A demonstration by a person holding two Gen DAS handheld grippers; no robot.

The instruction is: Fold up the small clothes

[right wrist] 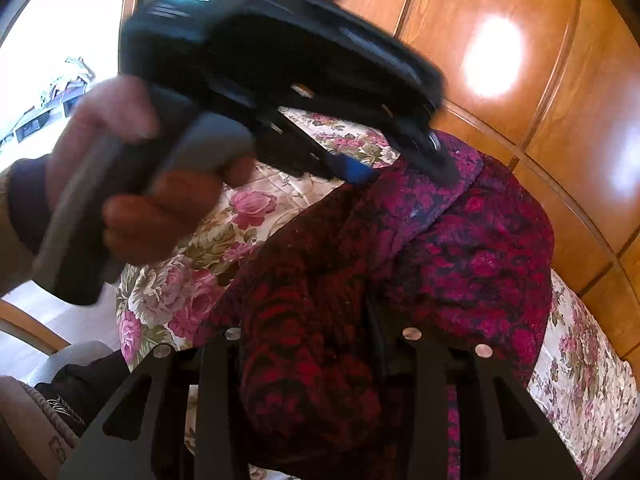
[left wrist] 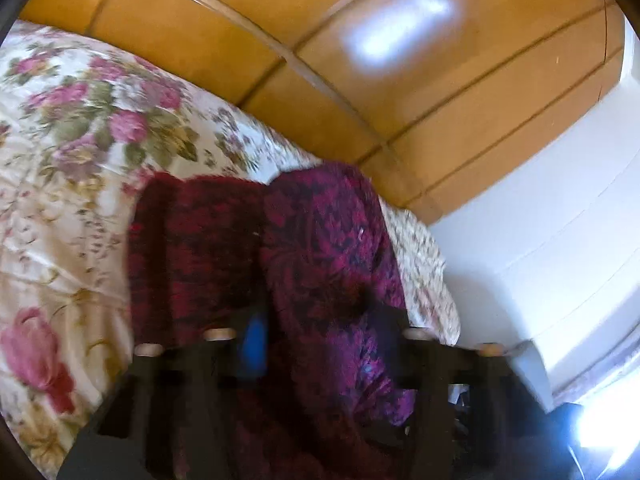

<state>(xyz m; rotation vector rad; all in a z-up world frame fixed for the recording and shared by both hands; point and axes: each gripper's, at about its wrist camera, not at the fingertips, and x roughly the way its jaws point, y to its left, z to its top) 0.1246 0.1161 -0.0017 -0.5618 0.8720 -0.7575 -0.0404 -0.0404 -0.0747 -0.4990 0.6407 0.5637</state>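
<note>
A dark red and magenta patterned garment hangs lifted over the floral bedspread. My left gripper is shut on the garment's edge; cloth bunches between its black fingers and a blue pad shows. In the right wrist view the same garment drapes from my right gripper, which is shut on it. The left gripper, held by a hand, grips the garment's upper edge there. Both views are motion-blurred.
A glossy wooden wardrobe stands behind the bed, also in the right wrist view. A white wall or cabinet is at the right. The bedspread shows below the cloth. A bright window lies at the left.
</note>
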